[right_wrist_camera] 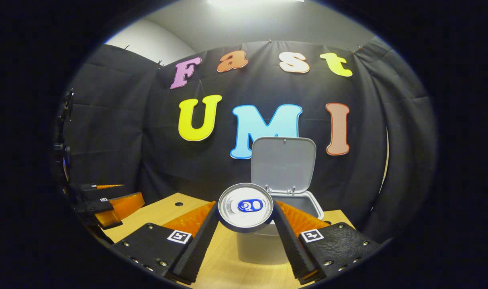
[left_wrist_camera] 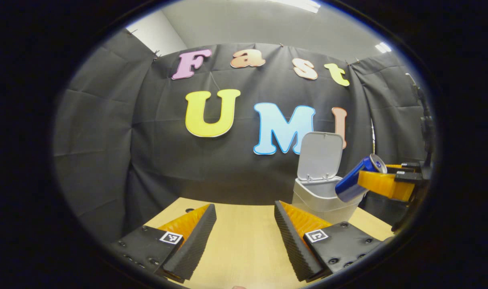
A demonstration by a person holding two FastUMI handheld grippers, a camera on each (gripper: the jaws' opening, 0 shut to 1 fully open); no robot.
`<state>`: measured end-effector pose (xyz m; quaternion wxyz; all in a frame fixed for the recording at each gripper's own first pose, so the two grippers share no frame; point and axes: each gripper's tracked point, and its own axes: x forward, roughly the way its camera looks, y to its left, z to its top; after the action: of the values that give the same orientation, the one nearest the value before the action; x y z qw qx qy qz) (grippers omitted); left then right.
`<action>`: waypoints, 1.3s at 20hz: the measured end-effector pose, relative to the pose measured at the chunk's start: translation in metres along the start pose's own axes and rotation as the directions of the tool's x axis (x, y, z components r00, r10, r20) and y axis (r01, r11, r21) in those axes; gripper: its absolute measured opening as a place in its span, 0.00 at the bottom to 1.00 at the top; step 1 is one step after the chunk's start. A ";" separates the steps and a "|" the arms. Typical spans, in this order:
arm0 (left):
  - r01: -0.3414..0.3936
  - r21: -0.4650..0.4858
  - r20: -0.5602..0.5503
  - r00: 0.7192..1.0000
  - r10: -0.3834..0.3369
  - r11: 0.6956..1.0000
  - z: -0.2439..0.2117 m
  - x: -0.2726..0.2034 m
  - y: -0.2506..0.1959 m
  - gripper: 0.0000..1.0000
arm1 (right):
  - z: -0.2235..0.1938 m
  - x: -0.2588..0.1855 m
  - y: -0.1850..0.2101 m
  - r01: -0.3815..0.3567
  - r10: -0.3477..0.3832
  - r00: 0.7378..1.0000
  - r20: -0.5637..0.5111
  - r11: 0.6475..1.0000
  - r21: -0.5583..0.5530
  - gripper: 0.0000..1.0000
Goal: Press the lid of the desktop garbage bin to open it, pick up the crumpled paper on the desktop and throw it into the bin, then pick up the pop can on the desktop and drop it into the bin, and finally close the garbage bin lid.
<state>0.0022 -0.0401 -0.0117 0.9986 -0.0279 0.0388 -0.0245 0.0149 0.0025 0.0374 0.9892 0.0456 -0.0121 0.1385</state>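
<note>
The blue pop can hangs tilted in the air, with my right gripper shut on it from the right. Its lower end is at the right edge of the grey bin's rim. The bin's lid stands upright and open. In the right gripper view the can's silver top faces me between the fingers of my right gripper, and the bin's front wall and its lid are right behind it. My left gripper is open over the wooden table, left of the bin.
The black cloth wall hangs close behind the bin. A small round hole sits in the tabletop at the back left. My left gripper shows at the left of the right gripper view, apart from the bin.
</note>
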 end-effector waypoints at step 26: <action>-0.092 -0.023 -0.016 0.996 0.092 0.995 -0.004 -0.012 0.030 0.95 | -0.043 0.080 -0.009 0.027 -0.046 0.987 -0.153 0.992 -0.125 0.85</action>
<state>-0.0091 -0.0103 -0.0167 0.9979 -0.0378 0.0480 0.0217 0.0949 0.0203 -0.0035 0.9905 -0.0257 0.0576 0.1224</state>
